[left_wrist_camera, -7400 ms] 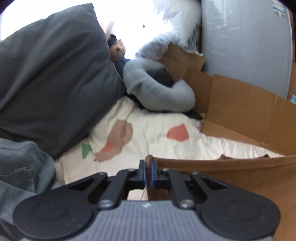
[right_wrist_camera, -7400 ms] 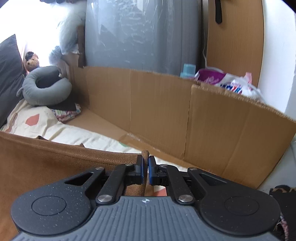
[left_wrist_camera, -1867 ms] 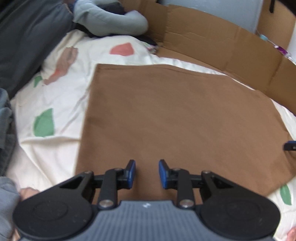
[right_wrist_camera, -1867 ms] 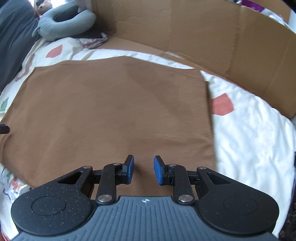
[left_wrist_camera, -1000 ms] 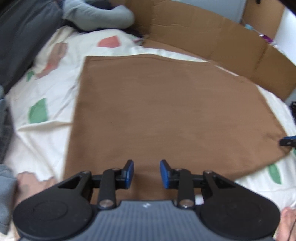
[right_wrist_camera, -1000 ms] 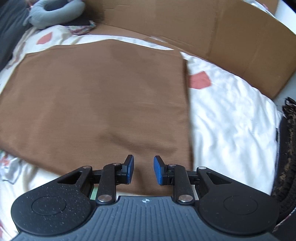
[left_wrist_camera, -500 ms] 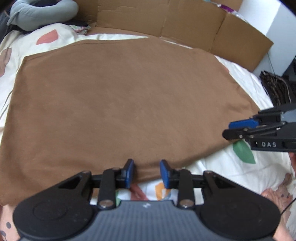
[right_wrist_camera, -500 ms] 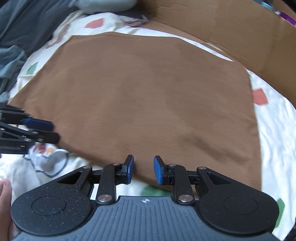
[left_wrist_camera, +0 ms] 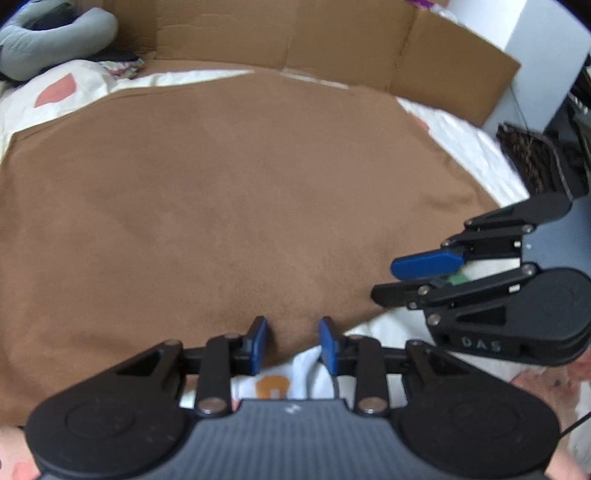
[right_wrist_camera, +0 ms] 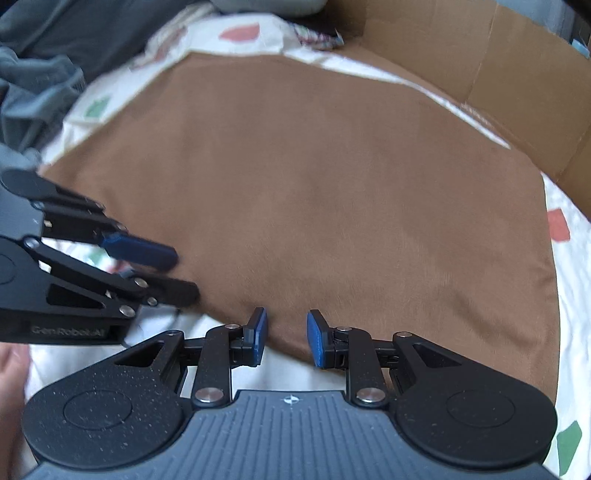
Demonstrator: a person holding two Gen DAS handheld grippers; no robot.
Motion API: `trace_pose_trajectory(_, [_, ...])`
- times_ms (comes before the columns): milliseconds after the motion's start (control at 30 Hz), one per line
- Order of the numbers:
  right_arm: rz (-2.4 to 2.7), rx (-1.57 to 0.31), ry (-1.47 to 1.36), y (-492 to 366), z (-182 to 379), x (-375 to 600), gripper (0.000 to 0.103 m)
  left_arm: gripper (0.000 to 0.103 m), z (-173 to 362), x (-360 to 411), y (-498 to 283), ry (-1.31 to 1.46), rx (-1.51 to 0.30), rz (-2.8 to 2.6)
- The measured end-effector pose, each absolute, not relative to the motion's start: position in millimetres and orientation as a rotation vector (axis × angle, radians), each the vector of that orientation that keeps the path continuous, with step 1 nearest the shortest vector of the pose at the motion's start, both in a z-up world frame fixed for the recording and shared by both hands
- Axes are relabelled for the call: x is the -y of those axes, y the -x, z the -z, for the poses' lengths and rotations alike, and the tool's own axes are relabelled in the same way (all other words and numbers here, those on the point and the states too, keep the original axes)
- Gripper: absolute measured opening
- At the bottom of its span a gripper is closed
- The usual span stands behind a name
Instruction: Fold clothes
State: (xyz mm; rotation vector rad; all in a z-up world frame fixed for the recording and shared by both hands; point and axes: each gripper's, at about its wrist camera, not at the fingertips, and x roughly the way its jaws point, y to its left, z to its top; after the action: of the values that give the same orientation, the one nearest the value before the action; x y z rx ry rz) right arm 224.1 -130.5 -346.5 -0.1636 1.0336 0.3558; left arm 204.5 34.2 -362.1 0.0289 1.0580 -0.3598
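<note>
Brown cloth (left_wrist_camera: 229,199) is spread flat on the patterned white bedsheet (left_wrist_camera: 461,147), pretty smooth all over. Left gripper (left_wrist_camera: 291,341) and right gripper (right_wrist_camera: 284,338) both sit at its near edge, close together, jaws parted and gripping nothing. Cardboard wall (left_wrist_camera: 332,40) runs along the far side, grey neck pillow (left_wrist_camera: 51,37) in the corner.

a bedroom in a home: the work surface is a bed with a white sheet (left_wrist_camera: 458,136) printed with coloured shapes, a grey neck pillow (left_wrist_camera: 55,35) and a dark cushion (right_wrist_camera: 99,29) at its head. flattened cardboard (left_wrist_camera: 332,40) lines the far side, and a heap of grey clothes (right_wrist_camera: 33,92) lies at the edge.
</note>
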Motion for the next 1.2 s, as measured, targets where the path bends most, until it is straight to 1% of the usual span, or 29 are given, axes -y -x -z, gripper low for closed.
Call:
trace_pose_trajectory(100, [-0.34, -1.054, 0.18, -222.6, 353.4, 132.4, 0.03, 0.033, 355.0, -32.5, -200.8, -0.016, -1.064, 0.352])
trace_pose_trajectory(267, [-0.293, -1.044, 0.149, -223.2, 346.9, 147.8, 0.03, 0.032, 347.6, -34.7, -198.6, 0.013, -1.044, 0.35])
trace_pose_trajectory(433, [-0.228, -1.036, 0.134, -225.7, 346.0, 166.6, 0.03, 0.029, 349.7, -23.9, -199.8, -0.007, -1.04, 0.372])
trace_pose_trajectory(800, [-0.103, -1.047, 0.119, -218.2, 357.1, 219.6, 0.03, 0.028, 354.3, -15.4, -202.5, -0.036, -1.052, 0.359])
trace_pose_trajectory(1200, [0.02, -1.045, 0.077, -209.6, 350.0, 263.9, 0.029, 0.026, 347.1, -0.1, -204.9, -0.042, -1.01, 0.395])
